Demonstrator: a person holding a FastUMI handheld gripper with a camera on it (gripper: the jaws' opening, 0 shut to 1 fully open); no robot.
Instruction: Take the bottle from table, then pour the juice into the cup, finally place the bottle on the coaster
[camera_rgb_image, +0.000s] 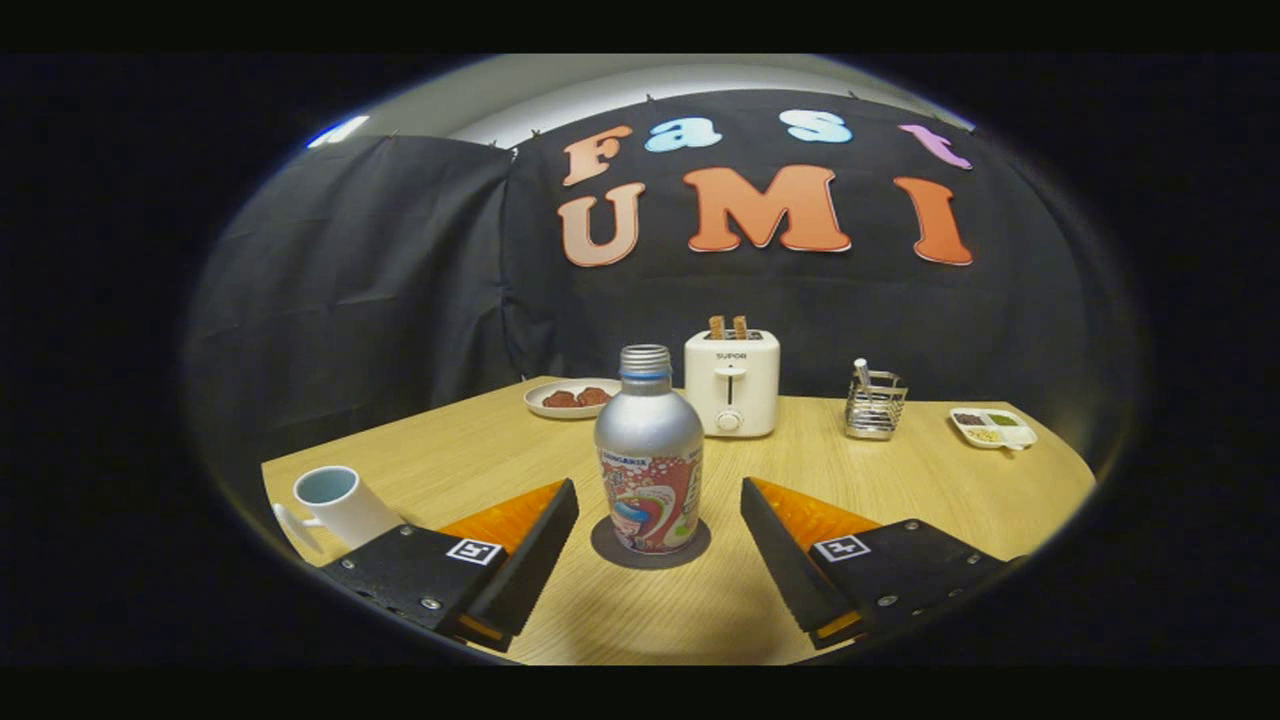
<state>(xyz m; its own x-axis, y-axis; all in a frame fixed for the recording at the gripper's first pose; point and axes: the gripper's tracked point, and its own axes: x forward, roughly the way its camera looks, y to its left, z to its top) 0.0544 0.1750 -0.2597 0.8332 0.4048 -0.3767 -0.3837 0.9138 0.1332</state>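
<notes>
A silver bottle (649, 455) with a colourful label and an uncapped threaded neck stands upright on a dark round coaster (650, 545) on the wooden table (900, 480). My gripper (660, 520) is open, its two fingers spread wide on either side of the bottle's base without touching it. A white cup (342, 505) with a handle stands to the left of the left finger, near the table's edge.
Beyond the bottle stand a white toaster (731, 381) with two slices in it, a plate of food (572, 398) to its left, a wire holder (874, 402) to its right, and a small divided dish (993, 427) further right.
</notes>
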